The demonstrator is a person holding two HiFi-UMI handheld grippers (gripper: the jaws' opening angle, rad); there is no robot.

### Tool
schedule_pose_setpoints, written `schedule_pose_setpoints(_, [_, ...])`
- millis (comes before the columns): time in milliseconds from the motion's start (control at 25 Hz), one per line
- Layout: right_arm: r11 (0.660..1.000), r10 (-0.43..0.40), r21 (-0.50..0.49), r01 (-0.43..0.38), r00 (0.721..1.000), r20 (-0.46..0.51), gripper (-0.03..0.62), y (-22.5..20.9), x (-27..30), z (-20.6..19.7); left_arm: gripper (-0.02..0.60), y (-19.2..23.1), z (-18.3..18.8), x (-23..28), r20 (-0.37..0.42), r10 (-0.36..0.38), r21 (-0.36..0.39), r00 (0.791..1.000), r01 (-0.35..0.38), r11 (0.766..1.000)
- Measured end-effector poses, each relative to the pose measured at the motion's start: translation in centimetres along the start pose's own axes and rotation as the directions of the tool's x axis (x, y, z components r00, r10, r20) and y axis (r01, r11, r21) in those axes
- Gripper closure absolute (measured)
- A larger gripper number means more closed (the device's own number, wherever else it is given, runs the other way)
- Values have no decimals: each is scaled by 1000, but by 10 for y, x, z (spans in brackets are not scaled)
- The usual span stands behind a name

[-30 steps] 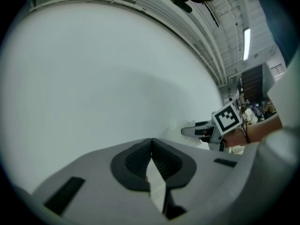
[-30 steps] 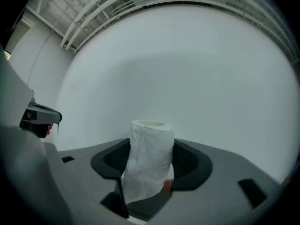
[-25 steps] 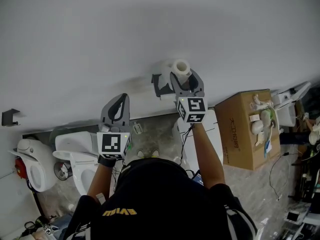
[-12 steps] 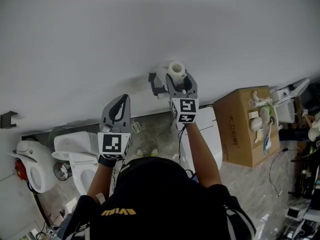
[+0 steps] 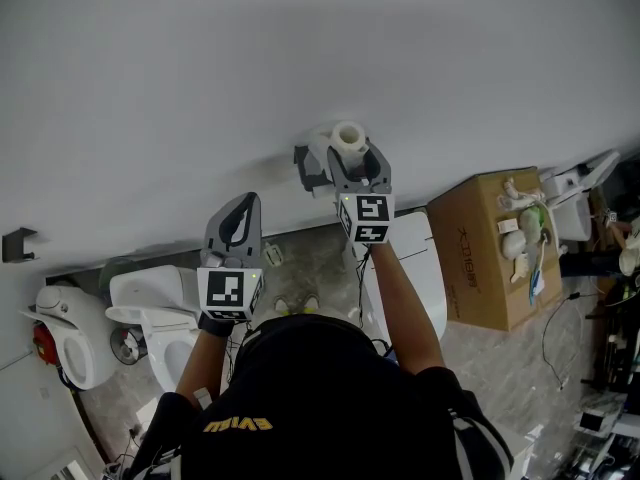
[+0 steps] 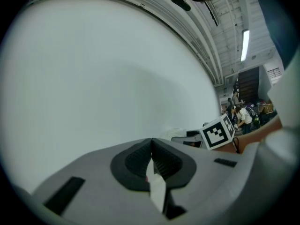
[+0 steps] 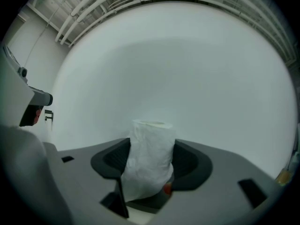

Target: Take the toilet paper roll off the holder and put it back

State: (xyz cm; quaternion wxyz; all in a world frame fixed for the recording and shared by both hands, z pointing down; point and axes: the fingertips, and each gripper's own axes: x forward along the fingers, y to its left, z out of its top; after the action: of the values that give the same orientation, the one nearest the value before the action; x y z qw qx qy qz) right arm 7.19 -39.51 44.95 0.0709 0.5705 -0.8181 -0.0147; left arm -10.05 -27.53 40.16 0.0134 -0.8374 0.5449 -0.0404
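Toilet paper roll (image 7: 150,149) is clamped between the right gripper (image 5: 357,160) jaws at frame centre and protrudes past the tips. The holder (image 5: 308,166) is seen just left. The left gripper (image 5: 240,204) jaws are closed together.

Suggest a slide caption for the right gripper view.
Right gripper clamped on a toilet paper roll, facing a blank white wall.

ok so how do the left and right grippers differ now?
Jaws: left gripper together, only a thin white sliver between; right gripper clamped on the toilet paper roll. Position: right gripper up at the wall holder, left gripper lower, away from it. Both face the white wall.
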Motion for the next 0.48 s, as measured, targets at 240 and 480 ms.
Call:
schedule_pose_setpoints(240, [1000, 12, 20, -12, 1000, -10, 336, -1, 1, 1, 569, 0, 0, -4, -4, 2, 3, 1000, -2, 1000])
schedule_pose_setpoints(480, [999, 25, 43, -24, 999, -32, 332, -1, 3, -1, 569, 3, -1, -9, -6, 6, 10, 1000, -6, 1000])
